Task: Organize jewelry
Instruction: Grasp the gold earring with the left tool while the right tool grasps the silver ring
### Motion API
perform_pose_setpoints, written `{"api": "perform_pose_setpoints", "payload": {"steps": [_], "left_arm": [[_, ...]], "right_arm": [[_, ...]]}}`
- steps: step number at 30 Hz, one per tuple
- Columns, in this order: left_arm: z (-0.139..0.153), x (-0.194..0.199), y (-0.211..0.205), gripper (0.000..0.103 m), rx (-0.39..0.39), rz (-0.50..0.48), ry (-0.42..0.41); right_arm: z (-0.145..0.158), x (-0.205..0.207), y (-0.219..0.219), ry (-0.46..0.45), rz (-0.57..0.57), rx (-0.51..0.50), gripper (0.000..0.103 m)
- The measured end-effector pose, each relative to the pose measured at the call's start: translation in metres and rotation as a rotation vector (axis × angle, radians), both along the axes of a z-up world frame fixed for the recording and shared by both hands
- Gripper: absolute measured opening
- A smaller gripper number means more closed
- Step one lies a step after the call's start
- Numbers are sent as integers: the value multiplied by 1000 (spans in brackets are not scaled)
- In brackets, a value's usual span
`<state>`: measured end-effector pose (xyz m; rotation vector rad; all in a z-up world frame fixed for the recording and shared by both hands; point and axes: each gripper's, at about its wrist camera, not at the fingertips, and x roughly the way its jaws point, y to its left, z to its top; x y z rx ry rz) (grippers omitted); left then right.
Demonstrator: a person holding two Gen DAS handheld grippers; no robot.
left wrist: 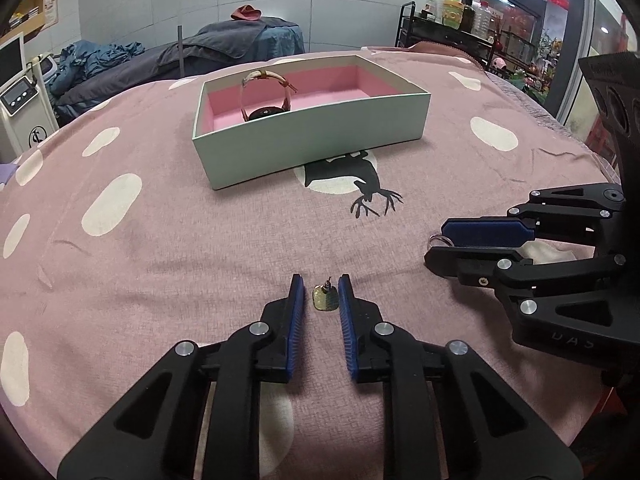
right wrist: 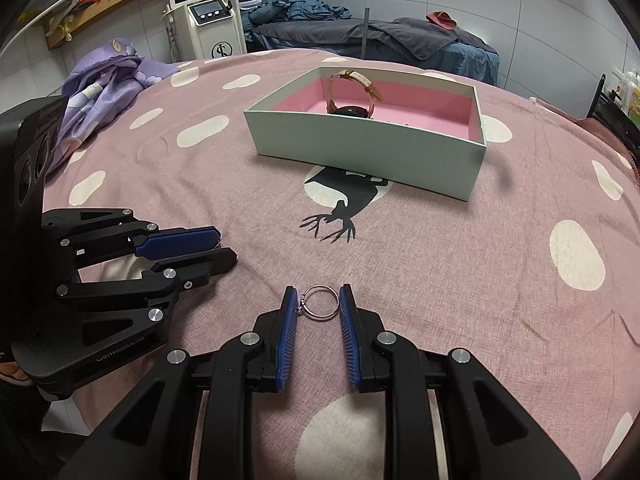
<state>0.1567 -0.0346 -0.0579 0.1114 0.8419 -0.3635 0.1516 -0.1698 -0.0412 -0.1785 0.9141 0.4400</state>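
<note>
A small gold earring (left wrist: 325,299) lies on the pink cloth between the blue pads of my left gripper (left wrist: 320,282), which has drawn in tight around it; its right edge is against the right pad. From the side, my left gripper (right wrist: 226,246) looks almost closed. My right gripper (right wrist: 319,294) is shut on a thin silver ring (right wrist: 320,304) that spans both pads. In the left wrist view the ring (left wrist: 438,240) pokes out at the tips of the right gripper (left wrist: 436,246). Farther back stands a pale green box (left wrist: 312,140) (right wrist: 360,148) with pink lining, and a watch (left wrist: 264,96) (right wrist: 352,96) stands upright in it.
The pink cloth (left wrist: 160,240) has white spots and a black deer print (right wrist: 340,216). A crumpled purple fabric (right wrist: 104,76) lies at its far left edge. Beyond are a white machine with a screen (right wrist: 208,12), a treatment bed with grey towels (left wrist: 224,44) and a shelf of bottles (left wrist: 460,4).
</note>
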Motion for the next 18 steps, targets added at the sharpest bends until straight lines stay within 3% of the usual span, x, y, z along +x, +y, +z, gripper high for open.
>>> {"api": "perform_pose_setpoints", "payload": {"steps": [5, 18], "left_arm": [[-1, 1, 7, 11, -20, 3, 3], [3, -2, 14, 11, -52, 4, 9]], "right_arm": [[0, 0, 0, -1, 0, 0, 21], [1, 0, -2, -2, 0, 8, 21]]}}
